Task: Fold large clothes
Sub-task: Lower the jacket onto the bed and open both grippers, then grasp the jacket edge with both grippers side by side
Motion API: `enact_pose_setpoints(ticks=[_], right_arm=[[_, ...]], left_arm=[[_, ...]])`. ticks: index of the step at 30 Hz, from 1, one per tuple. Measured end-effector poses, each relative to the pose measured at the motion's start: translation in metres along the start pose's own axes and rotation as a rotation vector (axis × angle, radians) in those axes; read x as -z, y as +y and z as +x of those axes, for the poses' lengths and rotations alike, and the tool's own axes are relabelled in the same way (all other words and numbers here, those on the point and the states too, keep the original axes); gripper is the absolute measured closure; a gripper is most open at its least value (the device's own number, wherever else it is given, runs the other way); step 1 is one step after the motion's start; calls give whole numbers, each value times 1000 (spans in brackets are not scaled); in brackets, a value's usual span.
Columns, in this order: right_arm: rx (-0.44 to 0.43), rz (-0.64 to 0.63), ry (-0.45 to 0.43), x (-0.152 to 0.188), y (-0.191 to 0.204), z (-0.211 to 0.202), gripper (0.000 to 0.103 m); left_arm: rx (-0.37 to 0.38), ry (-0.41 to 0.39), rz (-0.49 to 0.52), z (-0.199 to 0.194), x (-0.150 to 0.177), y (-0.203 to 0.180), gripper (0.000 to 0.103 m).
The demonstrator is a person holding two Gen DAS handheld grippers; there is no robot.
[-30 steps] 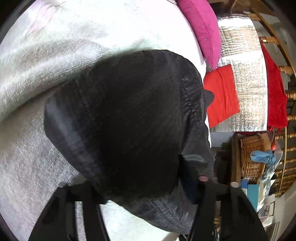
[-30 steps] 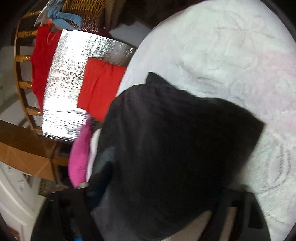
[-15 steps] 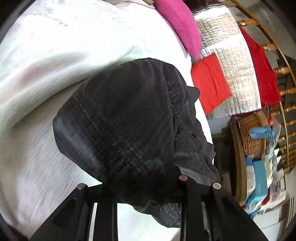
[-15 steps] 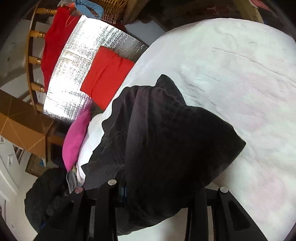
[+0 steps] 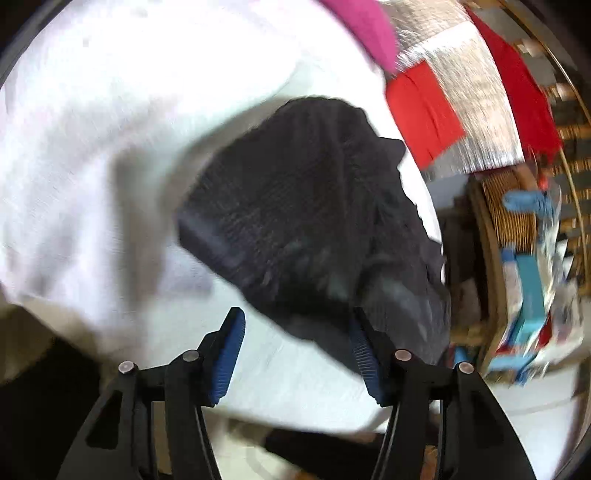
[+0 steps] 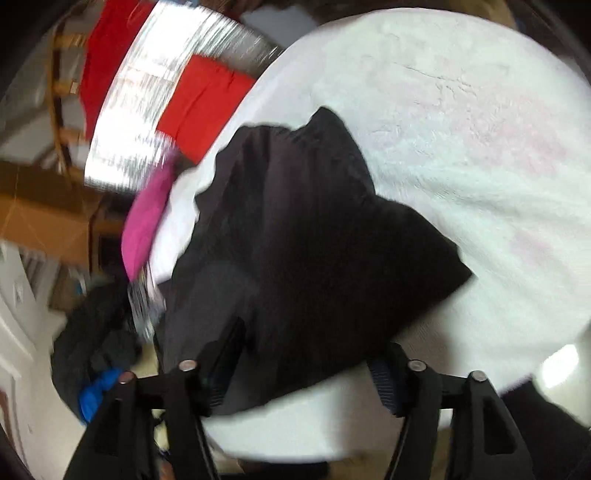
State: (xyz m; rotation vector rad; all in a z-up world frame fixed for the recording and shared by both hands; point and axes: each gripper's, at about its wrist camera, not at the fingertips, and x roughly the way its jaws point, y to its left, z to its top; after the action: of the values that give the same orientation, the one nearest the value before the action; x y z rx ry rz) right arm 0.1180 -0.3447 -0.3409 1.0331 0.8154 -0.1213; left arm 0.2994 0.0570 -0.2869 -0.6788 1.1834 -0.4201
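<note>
A black garment [image 5: 306, 221] lies folded in a thick bundle near the edge of the white bed cover [image 5: 110, 147]. My left gripper [image 5: 297, 350] sits just short of the garment's near edge. Its jaws are opening, the blue pads [image 5: 231, 350] stand apart and press on nothing. In the right wrist view the same black garment [image 6: 314, 240] spreads over the white cover [image 6: 480, 147]. My right gripper [image 6: 304, 369] is opening too. The garment's near hem still lies between its fingers, but the pads do not squeeze it.
A pink pillow [image 5: 362, 29] lies at the bed's far side. Beyond it are a red cloth [image 5: 424, 110] on a silver foil sheet [image 5: 480, 92], a wicker basket [image 5: 513, 206] and blue boxes [image 5: 528, 295]. A dark clothes heap [image 6: 96, 332] lies on the floor.
Both grippers were closed on the black garment half a second ago. Both have let go and drawn back toward the bed's edge, and the garment has dropped onto the cover.
</note>
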Motion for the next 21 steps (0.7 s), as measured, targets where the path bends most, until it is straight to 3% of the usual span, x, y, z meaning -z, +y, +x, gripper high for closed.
enact_pose_setpoints(ticks=[3,6,8,10,15,21], right_arm=[[4,-130,9,-5,17,-29,35],[-38,-201,-62,-27,42,-49,34],[-24,-246,-115,-47,64,-46,27],[25,-301,-146,-70,90,-26,23],[151,-365,-111,-123,131,52,23],[281,-422,-147,-170,143,109,23]], left_arm=[[-63,-69,101,-32,-7,-14,41],[-150,-165,218,-44,-30,-54,33],[-182,-218,267,-38,-50,-84,26],[-182,-238,304,-21,-68,-108,19],[-279,-205,382,45,-102,-143,19],[-487,-188,547,117,-122,-162,19]])
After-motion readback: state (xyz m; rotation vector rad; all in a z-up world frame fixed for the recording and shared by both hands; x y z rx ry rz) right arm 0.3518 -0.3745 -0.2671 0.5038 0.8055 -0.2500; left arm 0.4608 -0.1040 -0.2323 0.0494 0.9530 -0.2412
